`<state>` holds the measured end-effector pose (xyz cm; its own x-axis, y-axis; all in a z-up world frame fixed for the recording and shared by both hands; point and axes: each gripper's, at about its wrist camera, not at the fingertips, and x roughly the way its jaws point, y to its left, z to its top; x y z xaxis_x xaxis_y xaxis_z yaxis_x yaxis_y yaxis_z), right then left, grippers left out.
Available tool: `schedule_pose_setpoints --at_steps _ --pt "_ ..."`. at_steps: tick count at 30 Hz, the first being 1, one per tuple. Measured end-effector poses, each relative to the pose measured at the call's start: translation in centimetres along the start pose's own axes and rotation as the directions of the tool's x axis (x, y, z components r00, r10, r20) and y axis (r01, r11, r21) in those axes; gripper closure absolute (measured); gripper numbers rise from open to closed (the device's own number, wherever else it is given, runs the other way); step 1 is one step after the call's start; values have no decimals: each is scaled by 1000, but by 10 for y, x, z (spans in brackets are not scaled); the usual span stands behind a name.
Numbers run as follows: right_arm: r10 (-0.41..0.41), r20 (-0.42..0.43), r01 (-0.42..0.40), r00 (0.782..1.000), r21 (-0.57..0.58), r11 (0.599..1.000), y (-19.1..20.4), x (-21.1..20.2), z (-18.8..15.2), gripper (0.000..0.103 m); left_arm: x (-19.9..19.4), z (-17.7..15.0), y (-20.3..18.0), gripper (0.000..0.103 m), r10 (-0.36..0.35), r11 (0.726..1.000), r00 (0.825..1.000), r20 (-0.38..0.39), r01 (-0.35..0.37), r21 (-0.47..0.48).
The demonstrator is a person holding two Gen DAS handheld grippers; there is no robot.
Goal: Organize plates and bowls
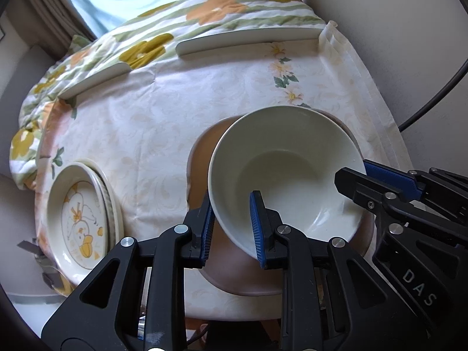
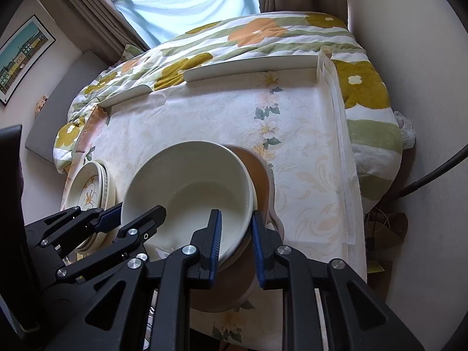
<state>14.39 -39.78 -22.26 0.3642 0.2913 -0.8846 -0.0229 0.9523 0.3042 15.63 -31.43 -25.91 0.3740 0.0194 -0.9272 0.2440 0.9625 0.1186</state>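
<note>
A cream-white bowl (image 1: 286, 175) (image 2: 190, 187) sits slightly tilted over a pinkish-brown plate (image 1: 201, 158) (image 2: 260, 163) on the flowered tablecloth. My left gripper (image 1: 232, 229) is shut on the bowl's near-left rim, one blue pad inside and one outside. It shows in the right wrist view as the left gripper (image 2: 136, 212) at the bowl's left edge. My right gripper (image 2: 235, 241) is shut on the bowl's right rim in the same way, and the left wrist view shows this right gripper (image 1: 355, 172) at the bowl's right edge. Whether the bowl touches the plate is hidden.
A stack of cream plates with a duck picture (image 1: 82, 213) (image 2: 90, 187) lies at the table's left edge. White raised strips (image 1: 245, 39) (image 2: 251, 67) line the far side, with a flowered quilt (image 1: 216, 8) beyond. A dark cable (image 1: 438, 93) hangs at the right.
</note>
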Motion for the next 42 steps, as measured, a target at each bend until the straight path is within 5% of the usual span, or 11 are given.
schedule_pose_setpoints --at_steps 7,14,15,17,18,21,22,27,34,42 --pt "9 0 -9 1000 -13 1000 0 -4 2 84 -4 1 5 83 -28 999 1000 5 29 -30" --pt "53 96 -50 994 -37 998 -2 -57 12 84 -74 8 29 79 -44 997 986 164 54 -60" --pt "59 104 -55 993 -44 998 -3 -67 13 84 -84 8 34 73 -47 996 981 189 60 -65" --pt "76 122 -69 990 -65 996 -3 -82 15 84 -104 6 48 34 -48 995 970 238 67 -73" --pt "85 132 -75 988 -77 994 -3 -88 15 83 -111 5 55 1 -25 995 965 260 48 -83" --pt "77 143 -62 987 -106 992 -2 -98 12 34 -123 -1 73 0 -11 997 953 303 35 -74" --pt "69 136 -55 988 -105 993 -3 -98 10 20 -121 -1 76 0 -22 997 957 291 41 -61" --pt "-86 34 90 996 -106 990 -7 -77 -4 20 -82 -8 85 0 -77 996 987 141 72 45" --pt "-112 -138 104 984 -64 993 -22 -36 -18 20 -21 -10 80 0 -109 986 993 -44 114 119" --pt "-141 -251 110 958 -135 985 -8 4 -19 47 21 -9 60 5 -134 965 979 -154 165 206"
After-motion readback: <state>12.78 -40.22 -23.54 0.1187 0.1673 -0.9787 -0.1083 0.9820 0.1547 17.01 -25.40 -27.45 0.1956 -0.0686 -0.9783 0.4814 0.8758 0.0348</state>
